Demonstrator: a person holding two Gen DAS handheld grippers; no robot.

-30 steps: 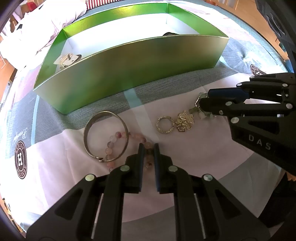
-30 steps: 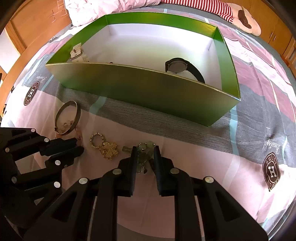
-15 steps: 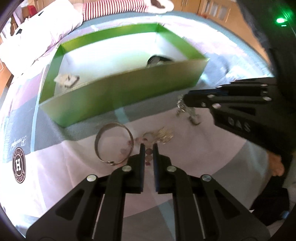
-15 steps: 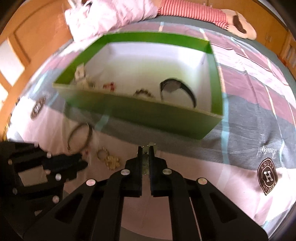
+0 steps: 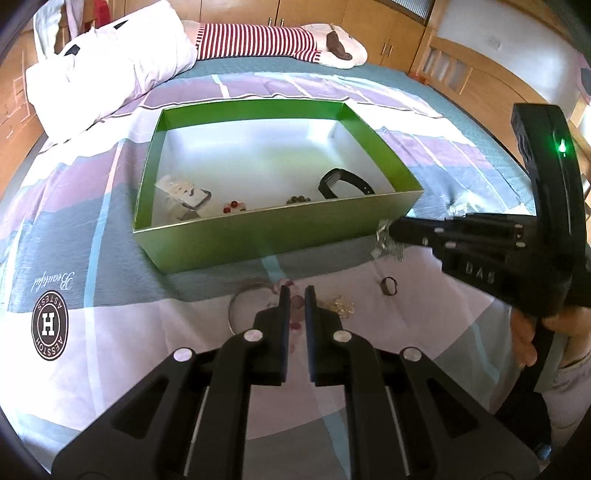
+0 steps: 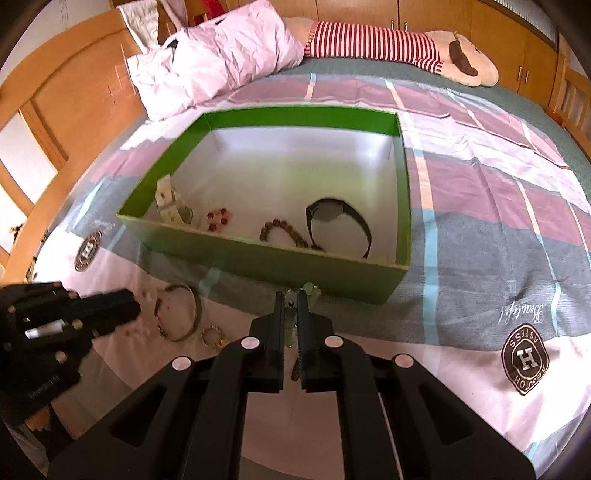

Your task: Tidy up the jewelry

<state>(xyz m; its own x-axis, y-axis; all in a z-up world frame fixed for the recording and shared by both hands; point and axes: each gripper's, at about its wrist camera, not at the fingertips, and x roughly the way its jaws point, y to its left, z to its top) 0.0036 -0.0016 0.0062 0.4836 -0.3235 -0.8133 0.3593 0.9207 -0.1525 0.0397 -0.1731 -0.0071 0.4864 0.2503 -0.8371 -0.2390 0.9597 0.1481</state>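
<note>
A green box [image 5: 258,236] [image 6: 280,266] with a white inside stands on the bed; it holds a white watch [image 5: 184,194], red beads [image 6: 218,218], a brown bead bracelet [image 6: 280,230] and a black watch [image 6: 338,221]. My left gripper [image 5: 294,291] is shut on a pink bead bracelet [image 5: 293,301] and holds it above the bedspread. My right gripper [image 6: 291,293] [image 5: 391,230] is shut on a silver-green jewelry piece [image 5: 384,242] [image 6: 310,290], held in the air before the box's near wall. A metal bangle [image 6: 181,314] [image 5: 243,295], a gold flower charm [image 5: 341,304] and a small ring [image 5: 388,286] lie on the bedspread.
The patchwork bedspread [image 6: 480,206] covers the bed. A white pillow [image 5: 99,74] and a striped plush toy [image 6: 388,40] lie at the far end. Wooden cupboards [image 5: 369,14] stand behind.
Both grippers have risen and pulled back from the bedspread. The right one shut on the silver-green piece and lifted it off the cloth; the left one lifted the bead bracelet.
</note>
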